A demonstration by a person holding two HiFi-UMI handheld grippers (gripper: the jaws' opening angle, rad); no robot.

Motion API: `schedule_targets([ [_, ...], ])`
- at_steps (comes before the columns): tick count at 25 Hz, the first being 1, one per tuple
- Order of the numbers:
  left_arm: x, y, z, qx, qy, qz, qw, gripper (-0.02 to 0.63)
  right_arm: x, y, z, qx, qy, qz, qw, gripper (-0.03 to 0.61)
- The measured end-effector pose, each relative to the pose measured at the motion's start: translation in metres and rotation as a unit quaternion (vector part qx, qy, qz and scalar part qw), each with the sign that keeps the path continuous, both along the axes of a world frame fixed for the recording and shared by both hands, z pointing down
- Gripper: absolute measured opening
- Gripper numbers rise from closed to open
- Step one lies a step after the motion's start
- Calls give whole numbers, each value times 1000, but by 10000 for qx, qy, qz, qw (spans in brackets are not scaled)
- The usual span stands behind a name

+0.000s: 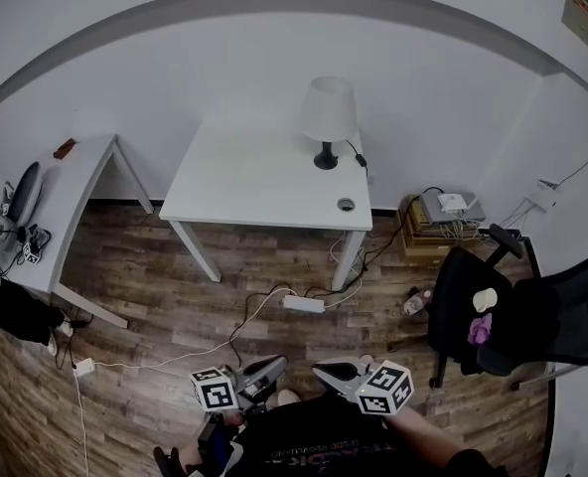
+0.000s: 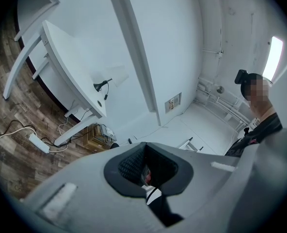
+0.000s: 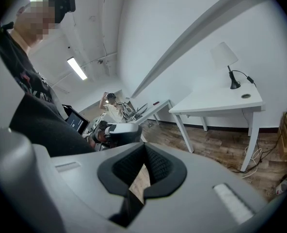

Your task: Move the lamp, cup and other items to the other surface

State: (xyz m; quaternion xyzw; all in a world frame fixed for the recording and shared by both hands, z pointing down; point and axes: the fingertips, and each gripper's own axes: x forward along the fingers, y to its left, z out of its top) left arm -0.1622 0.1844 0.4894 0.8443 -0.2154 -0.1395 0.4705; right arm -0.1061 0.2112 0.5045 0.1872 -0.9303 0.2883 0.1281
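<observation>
Down by the person's waist, the left gripper [image 1: 264,374] and right gripper [image 1: 329,372] are both closed on nothing, probably because no pickup has begun. Well ahead, the lamp [image 1: 329,117] stands at the white table's [image 1: 244,187] back edge, likely so its cord reaches, and the cup [image 1: 346,205] sits near the front corner.

a bare office or lab workroom

a white table [image 1: 264,192] and a second white table [image 1: 71,192] stand against plain white walls on a wood-look floor [image 1: 175,306]; 1 carries a lamp [image 1: 329,117]. a black swivel office chair [image 1: 552,316] sits at the right, a power strip [image 1: 304,304] with loose cables lies on the floor, devices are stacked [image 1: 451,207] by the wall, and a strip light [image 3: 77,68] lines the ceiling.
</observation>
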Motion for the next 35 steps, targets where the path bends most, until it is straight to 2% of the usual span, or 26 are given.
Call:
schedule_targets([
  [6, -9, -3, 4, -134, 149, -155, 9997, -2, -4, -1, 1, -20, 4, -34, 10000, 5],
  [35, -15, -4, 13, -368, 216, -237, 9988, -2, -12, -1, 4, -74, 64, -114, 9999, 4],
])
